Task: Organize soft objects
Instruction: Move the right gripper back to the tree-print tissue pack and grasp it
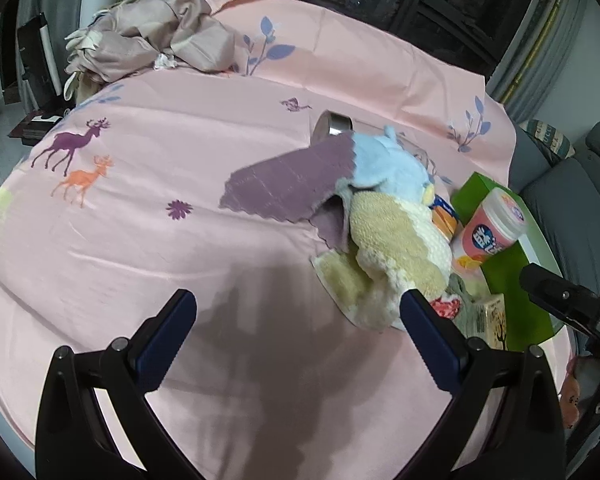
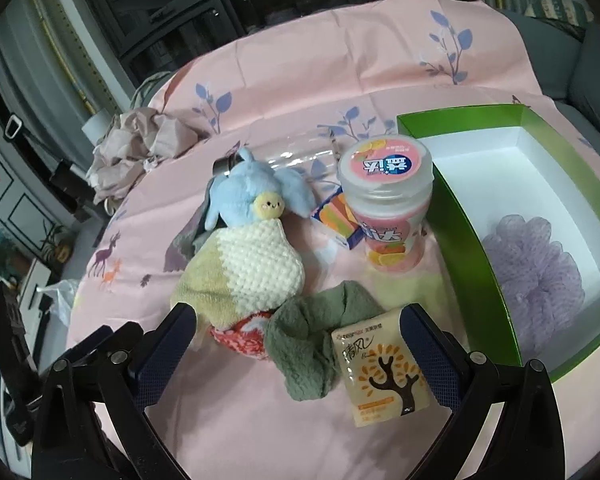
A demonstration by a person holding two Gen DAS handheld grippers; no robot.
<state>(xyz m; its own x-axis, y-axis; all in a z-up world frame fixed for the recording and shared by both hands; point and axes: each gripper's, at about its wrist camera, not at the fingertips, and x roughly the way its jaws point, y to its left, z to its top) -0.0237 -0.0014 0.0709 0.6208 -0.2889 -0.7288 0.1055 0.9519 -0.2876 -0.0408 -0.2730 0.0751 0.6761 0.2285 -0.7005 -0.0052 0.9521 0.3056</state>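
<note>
pink sheet point(image 2: 260, 420), green box point(image 2: 472, 248), plush toy point(image 2: 256, 196)

Plush point(image 2: 256, 196) at centre of cloth-covered counter point(image 2: 260, 420), lying on a knit cloth point(image 2: 252, 268). Towel point(image 1: 292, 180) under and left of plush; tin point(image 1: 334, 124) behind towel. Jar point(image 2: 386, 208) upright, right of plush; small carton point(image 2: 336, 220) between them, touching jar. Scrunchie point(image 2: 312, 344) before knit cloth; patterned ball point(image 2: 242, 338) left of it, touching both. Tissue pack point(image 2: 384, 364) right of scrunchie, overlapping it. Box point(image 2: 460, 216) at far right, beside jar; mesh puff point(image 2: 536, 264) inside. Crumpled fabric point(image 1: 148, 36) at far left rear edge, well apart from the rest.
</note>
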